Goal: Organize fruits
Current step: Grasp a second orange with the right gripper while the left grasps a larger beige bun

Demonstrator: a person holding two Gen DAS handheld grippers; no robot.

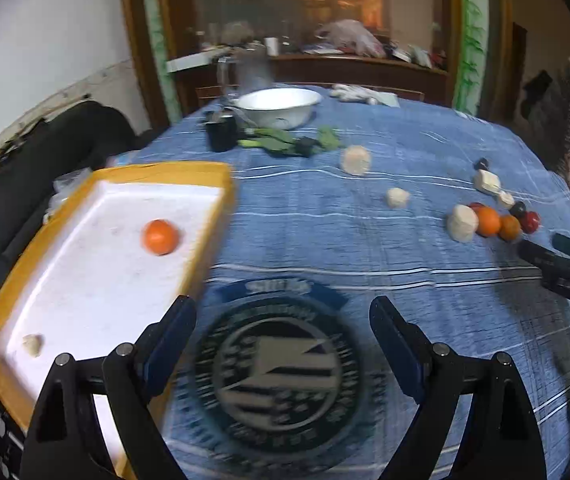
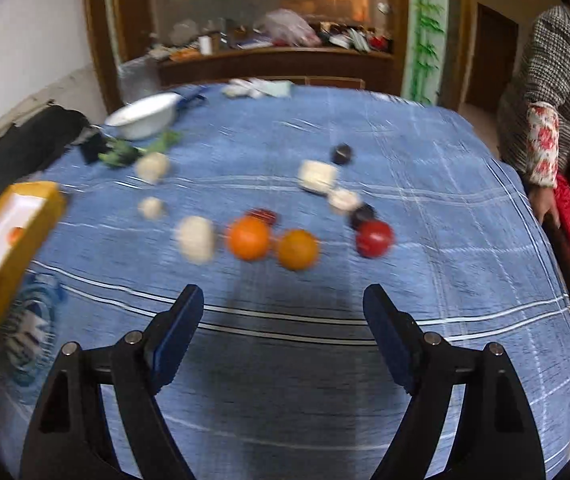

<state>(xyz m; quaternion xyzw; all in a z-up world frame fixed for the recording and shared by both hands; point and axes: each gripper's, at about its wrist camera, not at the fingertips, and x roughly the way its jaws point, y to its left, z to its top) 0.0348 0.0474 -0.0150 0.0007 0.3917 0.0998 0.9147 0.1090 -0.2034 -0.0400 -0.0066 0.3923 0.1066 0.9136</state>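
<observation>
A yellow tray with a white inside (image 1: 209, 184) lies at the table's left and holds one orange (image 1: 160, 237) and a small pale piece (image 1: 32, 345). My left gripper (image 1: 283, 312) is open and empty over the blue cloth beside the tray. My right gripper (image 2: 283, 300) is open and empty, a little short of two oranges (image 2: 248, 238) (image 2: 298, 249), a red fruit (image 2: 374, 238) and a pale lump (image 2: 196, 238). The same fruits show at the right of the left wrist view (image 1: 488, 221), with the right gripper (image 1: 565, 272) close to them. The tray's corner (image 2: 41, 216) shows at left.
More pale lumps (image 2: 152, 167) (image 2: 317, 176), dark round fruits (image 2: 342, 153) and green leaves (image 1: 285, 142) lie further back. A white bowl (image 1: 279, 107) and a black cup (image 1: 221, 133) stand at the far left. A person (image 2: 545, 92) stands at the table's right edge.
</observation>
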